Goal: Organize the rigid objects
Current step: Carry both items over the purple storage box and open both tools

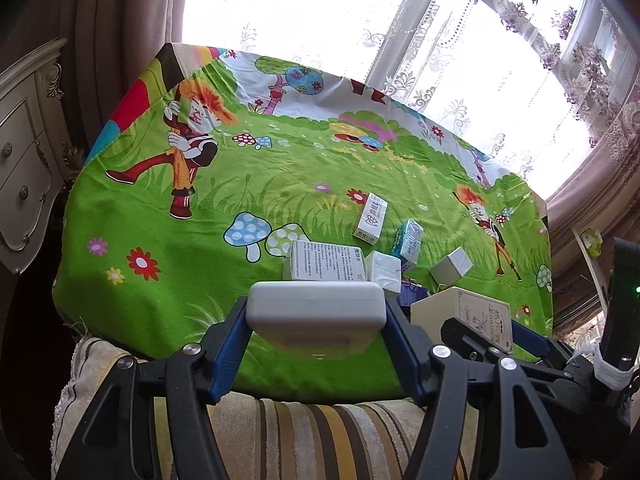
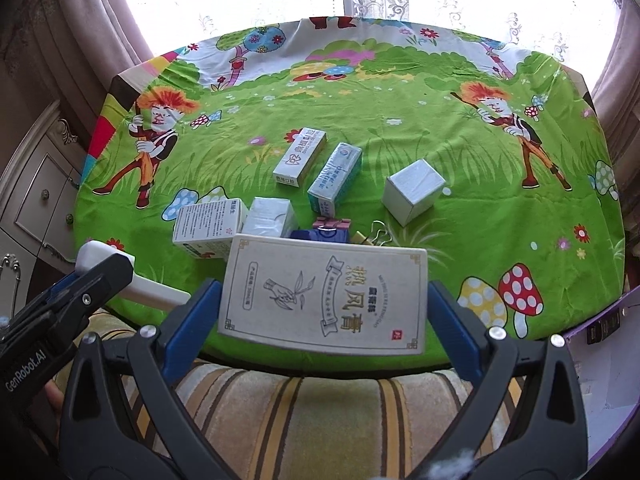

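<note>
My left gripper (image 1: 316, 316) is shut on a plain white rounded box (image 1: 316, 310), held above the near edge of the green cartoon cloth (image 1: 160, 280). My right gripper (image 2: 324, 300) is shut on a flat cream box with gold lettering (image 2: 324, 296), also over the near edge; this box shows in the left wrist view (image 1: 468, 312) too. On the cloth lie several small cartons: a white one with printed text (image 2: 208, 226), a wrapped white one (image 2: 270, 218), a long white one (image 2: 300, 158), a teal one (image 2: 336, 178) and a white cube (image 2: 414, 192).
A small blue and pink object (image 2: 326, 232) and a gold binder clip (image 2: 376, 236) lie behind the cream box. A striped cushion (image 2: 320, 408) sits below the table edge. A white carved cabinet (image 1: 24, 160) stands left; lace curtains (image 1: 440, 60) hang behind.
</note>
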The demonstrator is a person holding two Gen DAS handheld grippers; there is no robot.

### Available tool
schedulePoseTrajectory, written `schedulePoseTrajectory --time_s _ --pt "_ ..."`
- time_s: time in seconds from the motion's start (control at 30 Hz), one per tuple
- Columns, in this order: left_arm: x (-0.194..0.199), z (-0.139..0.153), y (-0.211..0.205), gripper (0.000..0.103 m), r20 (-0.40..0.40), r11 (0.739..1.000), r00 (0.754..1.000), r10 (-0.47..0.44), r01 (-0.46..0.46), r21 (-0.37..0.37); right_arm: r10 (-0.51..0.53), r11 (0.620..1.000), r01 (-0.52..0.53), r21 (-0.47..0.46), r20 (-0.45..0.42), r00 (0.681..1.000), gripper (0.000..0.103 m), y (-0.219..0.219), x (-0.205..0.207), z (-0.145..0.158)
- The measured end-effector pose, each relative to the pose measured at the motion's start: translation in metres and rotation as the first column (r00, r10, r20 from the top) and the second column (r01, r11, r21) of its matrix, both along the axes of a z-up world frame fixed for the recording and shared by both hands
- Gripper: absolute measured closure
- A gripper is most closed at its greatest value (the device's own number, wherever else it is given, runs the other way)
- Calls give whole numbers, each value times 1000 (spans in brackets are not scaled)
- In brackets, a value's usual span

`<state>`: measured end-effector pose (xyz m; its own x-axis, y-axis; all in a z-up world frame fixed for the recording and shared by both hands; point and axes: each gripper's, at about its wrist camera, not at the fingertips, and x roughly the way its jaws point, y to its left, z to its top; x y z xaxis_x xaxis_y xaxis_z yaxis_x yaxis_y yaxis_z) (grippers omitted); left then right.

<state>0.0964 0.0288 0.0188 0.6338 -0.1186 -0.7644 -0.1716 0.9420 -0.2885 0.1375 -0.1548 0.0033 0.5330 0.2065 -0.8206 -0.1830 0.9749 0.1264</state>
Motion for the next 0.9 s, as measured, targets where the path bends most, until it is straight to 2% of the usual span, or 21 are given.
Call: schedulePoseTrajectory --time_s 0.27,0.57,0.73,0.9 --pt "-4 9 -33 38 12 997 997 -76 76 16 -42 998 40 47 42 998 3 -37 -19 14" --pt "-5 16 -78 38 9 985 985 -174 173 23 -138 985 132 114 44 990 3 -97 -40 20" --pt "-6 17 -109 38 -1 972 972 -236 235 25 -189 973 181 144 42 981 3 -134 -54 22" --pt "-8 17 -147 38 -11 949 949 -316 316 23 -250 956 238 172 52 967 3 -173 -70 26"
